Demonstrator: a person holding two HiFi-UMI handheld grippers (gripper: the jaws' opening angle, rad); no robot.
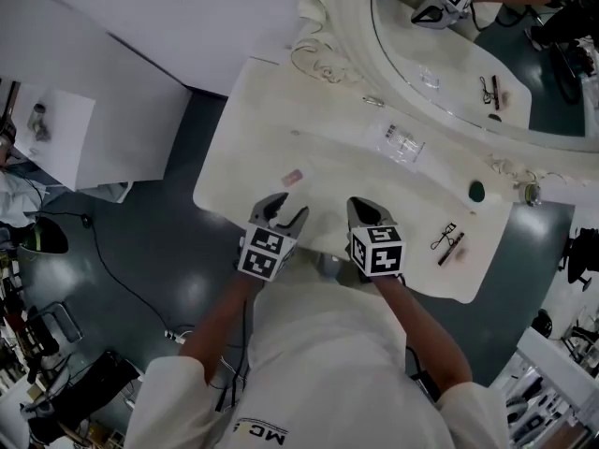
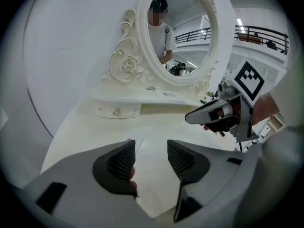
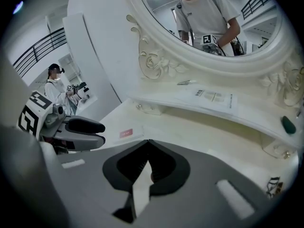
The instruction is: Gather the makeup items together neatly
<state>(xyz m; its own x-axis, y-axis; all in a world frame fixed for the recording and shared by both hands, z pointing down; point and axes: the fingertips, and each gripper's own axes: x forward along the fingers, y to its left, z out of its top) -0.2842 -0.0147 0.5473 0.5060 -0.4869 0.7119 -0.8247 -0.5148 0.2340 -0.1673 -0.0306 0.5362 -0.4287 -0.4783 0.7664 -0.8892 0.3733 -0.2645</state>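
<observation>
On the white vanity table (image 1: pixel 328 162) a small pink sachet (image 1: pixel 293 176) lies just ahead of my left gripper (image 1: pixel 284 215), which is open with only bare tabletop between its fingers. In the left gripper view a sliver of pink shows at the edge of the left finger (image 2: pixel 116 163). My right gripper (image 1: pixel 361 213) hovers beside it, shut and empty. An eyelash curler (image 1: pixel 444 237) and a dark stick (image 1: pixel 451 249) lie at the table's right end. A green round item (image 1: pixel 476 191) and a clear packet (image 1: pixel 401 144) rest on the raised shelf under the mirror.
The oval mirror (image 1: pixel 449 45) with its ornate white frame stands behind the shelf. A thin cord (image 1: pixel 323 64) and a small metal piece (image 1: pixel 372 101) lie at the shelf's left. A small jar (image 1: pixel 532 193) is at the far right. The table edge runs just below both grippers.
</observation>
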